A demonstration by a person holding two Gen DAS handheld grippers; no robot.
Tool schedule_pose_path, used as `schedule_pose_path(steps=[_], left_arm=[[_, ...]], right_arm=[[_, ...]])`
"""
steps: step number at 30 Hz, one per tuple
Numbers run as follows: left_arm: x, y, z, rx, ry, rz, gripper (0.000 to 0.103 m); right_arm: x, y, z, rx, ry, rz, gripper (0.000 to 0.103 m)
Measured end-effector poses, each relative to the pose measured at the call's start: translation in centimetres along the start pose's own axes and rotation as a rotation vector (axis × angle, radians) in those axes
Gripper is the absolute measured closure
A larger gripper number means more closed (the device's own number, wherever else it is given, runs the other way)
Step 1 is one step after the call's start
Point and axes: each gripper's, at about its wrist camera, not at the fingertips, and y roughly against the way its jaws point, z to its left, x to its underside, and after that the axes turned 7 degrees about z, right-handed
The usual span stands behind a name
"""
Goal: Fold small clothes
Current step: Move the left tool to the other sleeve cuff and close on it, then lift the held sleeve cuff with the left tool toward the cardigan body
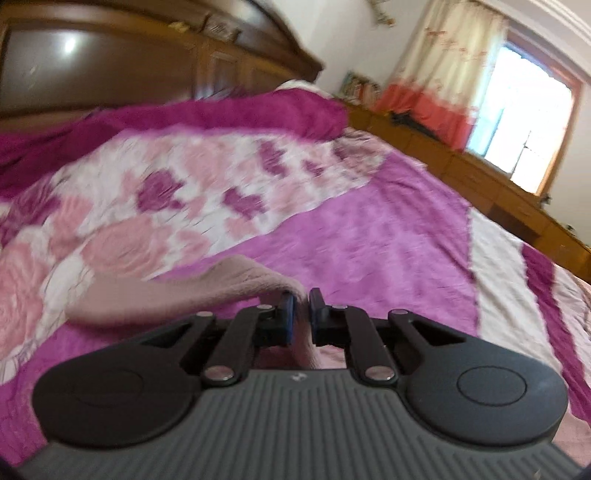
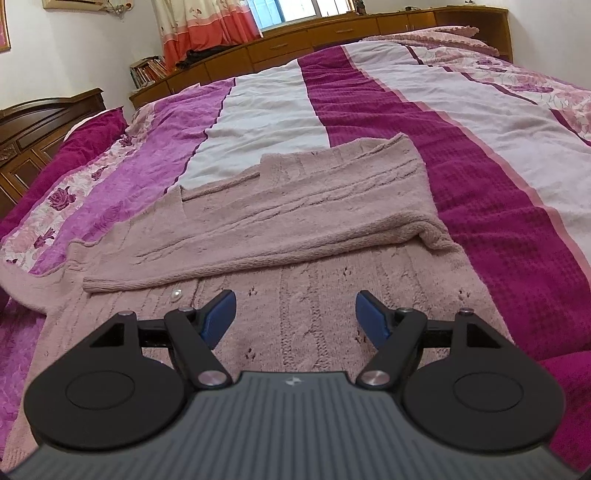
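Observation:
A dusty-pink knitted cardigan [image 2: 303, 221] lies on the bed, one side and sleeve folded across its body, a pearl button [image 2: 176, 294] showing on the front. My right gripper [image 2: 295, 317] is open and empty, low over the cardigan's near part. My left gripper [image 1: 301, 310] is shut on an edge of the same pink cardigan [image 1: 177, 295], which it holds lifted above the bedspread; the knit drapes away to the left. The left wrist view is blurred.
The bed [image 2: 388, 103] has a striped magenta, white and floral cover. A dark wooden headboard [image 1: 110, 62] is behind. Low wooden cabinets [image 2: 332, 33] run under the window, with books [image 2: 147, 70] and orange-cream curtains [image 2: 207, 26].

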Motion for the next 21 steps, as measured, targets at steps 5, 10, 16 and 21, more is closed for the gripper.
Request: schedule_pose_path(steps=[5,10,16,21], left_arm=[[-0.1,2.5,-4.5,0.098,-0.094,-0.05,0.093],[0.8,2.4,-7.8,0.163,-0.114,0.014,0.093],[2.7,1.2,-8.0,0.147,-0.079,0.126,0.093],[4.1,1.3,-5.2,0.079,-0.017,0.166,0.059]], right_arm=[[0.0,0.1,-0.3,-0.01,-0.01,-0.004,0.025],[0.1,0.4,-0.5,-0.025,-0.022,-0.01,0.025],[0.1,0.9,-0.8,-0.037,-0.031,-0.025,0.025],[0.3,1.1,-1.2,-0.049,-0.046,-0.03,0.025]])
